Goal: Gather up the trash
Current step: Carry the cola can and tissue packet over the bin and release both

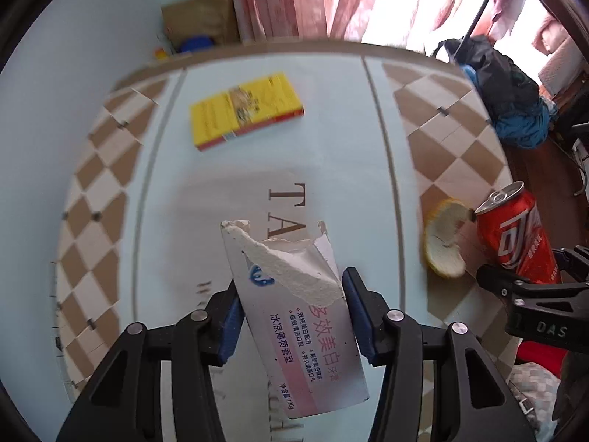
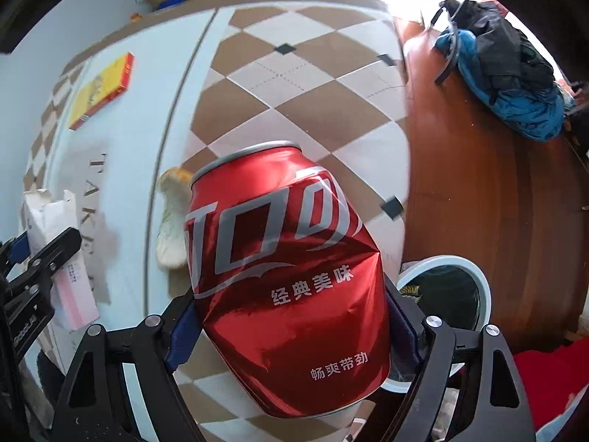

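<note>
The red can [image 2: 287, 280] hides much of one citrus peel [image 2: 173, 221]; the bin [image 2: 482, 294] is cut off. Right claw [image 2: 291, 331] grips the dented can, left claw [image 1: 291, 316] clamps one torn toothpaste box [image 1: 294, 316]; one yellow box [image 1: 246, 108] lies far on the surface [image 1: 331, 129].

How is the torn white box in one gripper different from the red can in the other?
The torn white box is flat-sided cardboard, white and pink, with one end ripped open; the red can is round, shiny metal, dented but whole. The box sits in the left gripper, the can in the right gripper. Both are held off the table, clamped between the jaws.
</note>
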`<move>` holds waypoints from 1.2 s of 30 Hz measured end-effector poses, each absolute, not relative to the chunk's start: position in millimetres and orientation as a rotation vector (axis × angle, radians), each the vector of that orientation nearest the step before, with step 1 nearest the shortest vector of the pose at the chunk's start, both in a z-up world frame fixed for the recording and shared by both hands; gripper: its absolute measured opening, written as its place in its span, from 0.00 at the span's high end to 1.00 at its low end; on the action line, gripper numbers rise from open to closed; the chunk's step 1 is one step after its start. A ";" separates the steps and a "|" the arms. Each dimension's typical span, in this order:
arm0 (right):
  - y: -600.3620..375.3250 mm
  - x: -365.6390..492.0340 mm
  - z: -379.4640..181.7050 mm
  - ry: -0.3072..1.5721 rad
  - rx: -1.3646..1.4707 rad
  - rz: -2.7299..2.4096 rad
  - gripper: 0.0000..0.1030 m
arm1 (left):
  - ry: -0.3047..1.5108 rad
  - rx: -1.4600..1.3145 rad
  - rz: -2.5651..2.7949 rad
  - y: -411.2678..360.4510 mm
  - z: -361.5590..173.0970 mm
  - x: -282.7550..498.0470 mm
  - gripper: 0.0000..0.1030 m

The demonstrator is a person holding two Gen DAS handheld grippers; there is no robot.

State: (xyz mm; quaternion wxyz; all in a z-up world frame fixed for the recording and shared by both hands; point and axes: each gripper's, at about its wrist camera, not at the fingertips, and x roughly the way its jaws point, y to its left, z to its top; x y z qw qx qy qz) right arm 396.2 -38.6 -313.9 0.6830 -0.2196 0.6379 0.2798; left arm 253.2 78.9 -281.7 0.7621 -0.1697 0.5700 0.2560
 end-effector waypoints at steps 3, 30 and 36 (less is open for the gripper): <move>-55.0 383.4 -294.5 1.375 -0.434 0.632 0.17 | 1.181 -0.334 0.572 65.8 -258.8 243.7 0.54; -408.2 377.3 -264.3 1.334 0.105 0.319 0.17 | 1.156 -0.216 0.050 -193.9 -233.1 346.9 0.54; -428.9 435.1 -340.7 1.489 0.157 0.302 0.17 | 1.340 -0.294 0.011 -216.9 -308.5 398.4 0.52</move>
